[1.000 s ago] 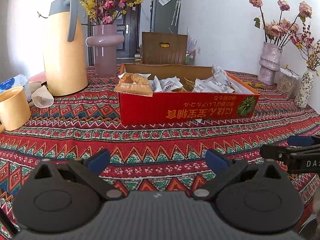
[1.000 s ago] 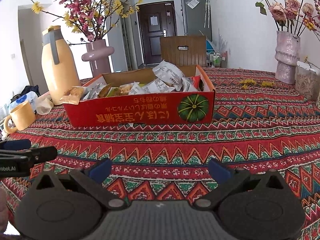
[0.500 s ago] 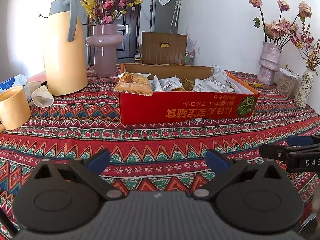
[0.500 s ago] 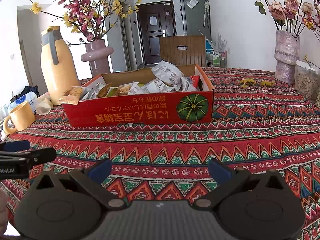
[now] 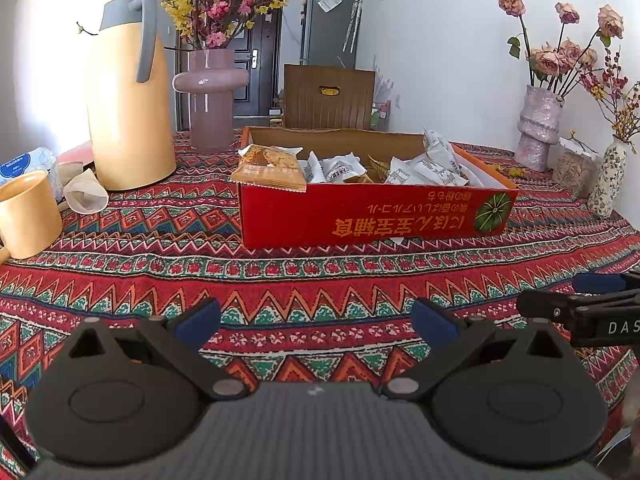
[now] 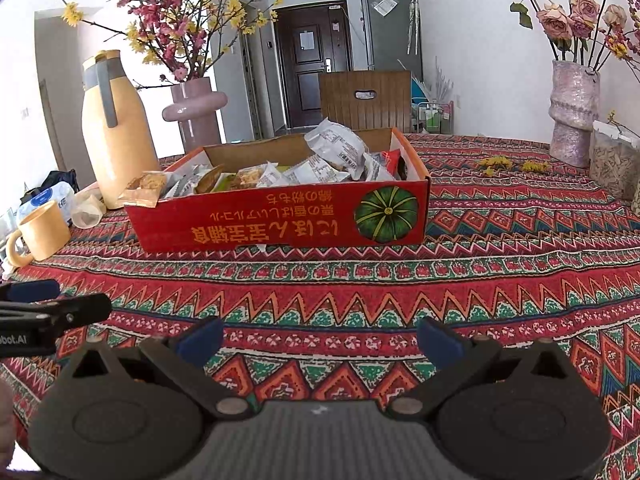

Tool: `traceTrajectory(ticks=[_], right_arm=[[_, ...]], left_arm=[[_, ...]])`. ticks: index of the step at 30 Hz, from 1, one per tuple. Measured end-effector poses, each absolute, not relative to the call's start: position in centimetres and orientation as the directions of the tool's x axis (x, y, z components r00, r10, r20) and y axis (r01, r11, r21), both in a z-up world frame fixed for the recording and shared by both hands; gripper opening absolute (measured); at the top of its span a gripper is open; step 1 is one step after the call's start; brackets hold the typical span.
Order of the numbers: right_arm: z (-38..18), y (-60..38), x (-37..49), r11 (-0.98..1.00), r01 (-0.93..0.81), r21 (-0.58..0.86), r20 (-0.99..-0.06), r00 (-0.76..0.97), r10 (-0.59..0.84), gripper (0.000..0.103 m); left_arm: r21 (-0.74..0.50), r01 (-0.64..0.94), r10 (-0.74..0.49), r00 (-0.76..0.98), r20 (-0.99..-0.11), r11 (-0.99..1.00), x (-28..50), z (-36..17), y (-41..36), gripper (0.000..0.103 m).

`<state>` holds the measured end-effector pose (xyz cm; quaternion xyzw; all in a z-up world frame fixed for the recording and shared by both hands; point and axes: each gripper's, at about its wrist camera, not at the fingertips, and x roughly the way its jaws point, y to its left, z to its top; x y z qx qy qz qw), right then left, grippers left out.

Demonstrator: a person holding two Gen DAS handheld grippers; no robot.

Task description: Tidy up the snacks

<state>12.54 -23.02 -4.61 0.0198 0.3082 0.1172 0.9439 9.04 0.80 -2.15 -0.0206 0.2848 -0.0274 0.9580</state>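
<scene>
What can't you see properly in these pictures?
- Bottom of the red box: both views, hidden under piled snack packets.
- Yellow mug: left wrist view, its handle is cut off by the edge.
- Writing on the packets: too small to read.
- Table near the camera: covered by the right gripper.

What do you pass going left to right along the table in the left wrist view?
Yellow mug → crumpled paper cup → yellow thermos jug → mauve vase → red snack box → textured pink vase → small floral vase.
</scene>
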Motion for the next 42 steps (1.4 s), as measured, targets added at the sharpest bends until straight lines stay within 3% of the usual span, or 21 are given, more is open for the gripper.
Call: traceTrajectory(ticks=[42], right_arm=[[-4.75, -22.94, 12.50, 0.971, -0.210, 0.110, -0.579, 0.781, 0.235, 0.103]], left_arm=[[-0.070, 0.041, -0.073, 0.838, -0.540, 0.997, 8.67, -2.13, 0.75, 0.103]])
